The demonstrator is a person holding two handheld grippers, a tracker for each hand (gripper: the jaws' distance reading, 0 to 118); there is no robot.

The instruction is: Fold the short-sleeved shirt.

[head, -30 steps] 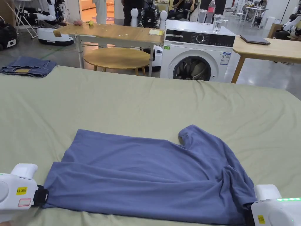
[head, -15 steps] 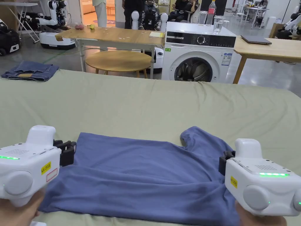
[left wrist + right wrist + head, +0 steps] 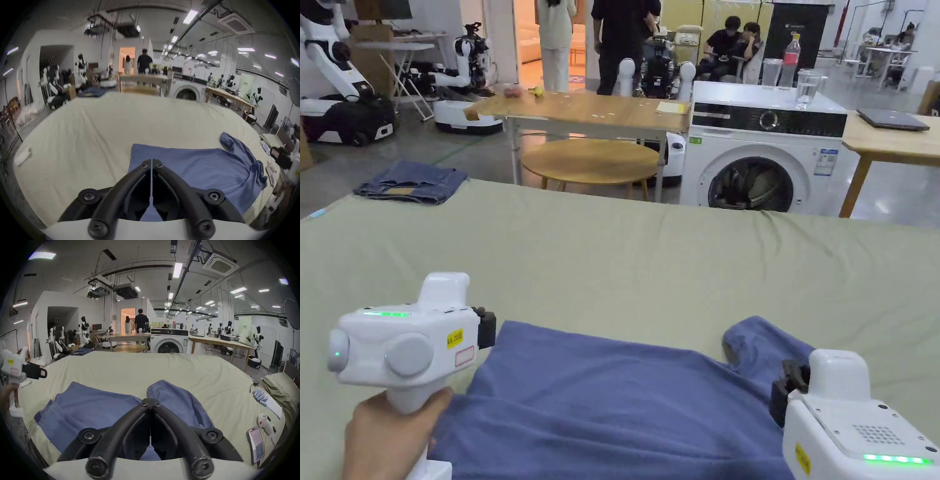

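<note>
Since before, both grippers lifted, shirt point(image 3: 612, 406) flat.

We see a plain slate-blue short-sleeved shirt point(image 3: 612, 406) on an unpatterned pale olive-green bed sheet point(image 3: 625, 262). Both grippers: white housings, black fingers point(image 3: 142, 172), green status lights, yellow stickers. Folded jeans point(image 3: 412, 182) denim blue. Washing machine point(image 3: 765, 150) white, black panel.

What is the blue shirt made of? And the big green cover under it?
The blue shirt looks like soft, matte knit cloth, maybe cotton: it drapes in loose, rounded folds with no shine. The green cover looks like thin woven sheet fabric, also matte, with fine wrinkles along its far edge.
</note>
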